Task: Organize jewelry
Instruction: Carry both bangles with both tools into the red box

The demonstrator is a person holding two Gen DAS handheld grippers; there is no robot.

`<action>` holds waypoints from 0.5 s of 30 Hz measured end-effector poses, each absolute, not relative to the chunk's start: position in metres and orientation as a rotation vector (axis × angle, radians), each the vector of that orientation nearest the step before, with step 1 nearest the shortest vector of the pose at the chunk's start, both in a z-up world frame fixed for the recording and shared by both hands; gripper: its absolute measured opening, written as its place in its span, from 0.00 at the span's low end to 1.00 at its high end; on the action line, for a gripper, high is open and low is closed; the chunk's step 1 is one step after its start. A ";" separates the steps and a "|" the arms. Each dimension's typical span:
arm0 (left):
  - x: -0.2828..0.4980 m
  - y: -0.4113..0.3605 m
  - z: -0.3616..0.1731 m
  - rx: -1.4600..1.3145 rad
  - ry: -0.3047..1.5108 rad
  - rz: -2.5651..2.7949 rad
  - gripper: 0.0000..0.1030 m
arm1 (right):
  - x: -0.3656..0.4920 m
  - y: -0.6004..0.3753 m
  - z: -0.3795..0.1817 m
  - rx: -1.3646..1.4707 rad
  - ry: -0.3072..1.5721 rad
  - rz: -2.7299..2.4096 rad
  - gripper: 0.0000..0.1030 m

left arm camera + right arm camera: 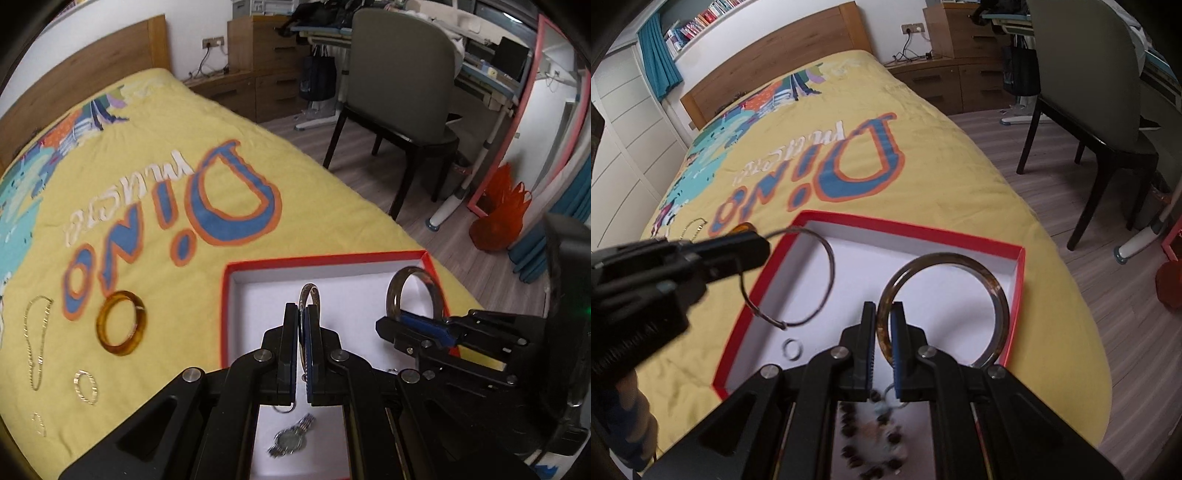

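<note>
The yellow bedspread (147, 206) carries the word "Dino" in large blue letters outlined in orange, seen upside down; the smaller white script beside it cannot be read

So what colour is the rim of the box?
Red, white inside; the box shows best in the right wrist view.

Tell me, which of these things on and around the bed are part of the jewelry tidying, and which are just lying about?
Part of the job:
red box
thin wire bangle in the left gripper
dark thick bangle in the right gripper
amber bangle
chain necklace
watch
bead bracelet

Just lying about:
grey chair
orange bag
</note>
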State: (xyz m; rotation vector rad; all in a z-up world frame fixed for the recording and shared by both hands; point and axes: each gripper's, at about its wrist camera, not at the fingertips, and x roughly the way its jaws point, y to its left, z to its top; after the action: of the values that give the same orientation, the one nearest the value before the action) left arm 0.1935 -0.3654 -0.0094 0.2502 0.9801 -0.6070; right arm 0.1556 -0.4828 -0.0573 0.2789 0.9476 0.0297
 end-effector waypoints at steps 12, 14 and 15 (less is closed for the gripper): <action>0.207 -0.352 -0.055 0.285 1.058 -0.539 0.04 | 0.176 -0.481 -0.084 0.247 1.013 0.057 0.07; 0.205 -0.354 -0.061 0.300 1.065 -0.537 0.05 | 0.178 -0.480 -0.085 0.246 1.021 0.062 0.07; 0.204 -0.355 -0.064 0.307 1.068 -0.533 0.05 | 0.178 -0.480 -0.086 0.242 1.026 0.064 0.07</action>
State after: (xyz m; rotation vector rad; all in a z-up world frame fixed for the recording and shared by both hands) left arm 0.2043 -0.3546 -0.0640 0.3069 1.0682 -0.5330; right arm 0.1777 -0.4796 -0.0862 0.2421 1.0260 0.0640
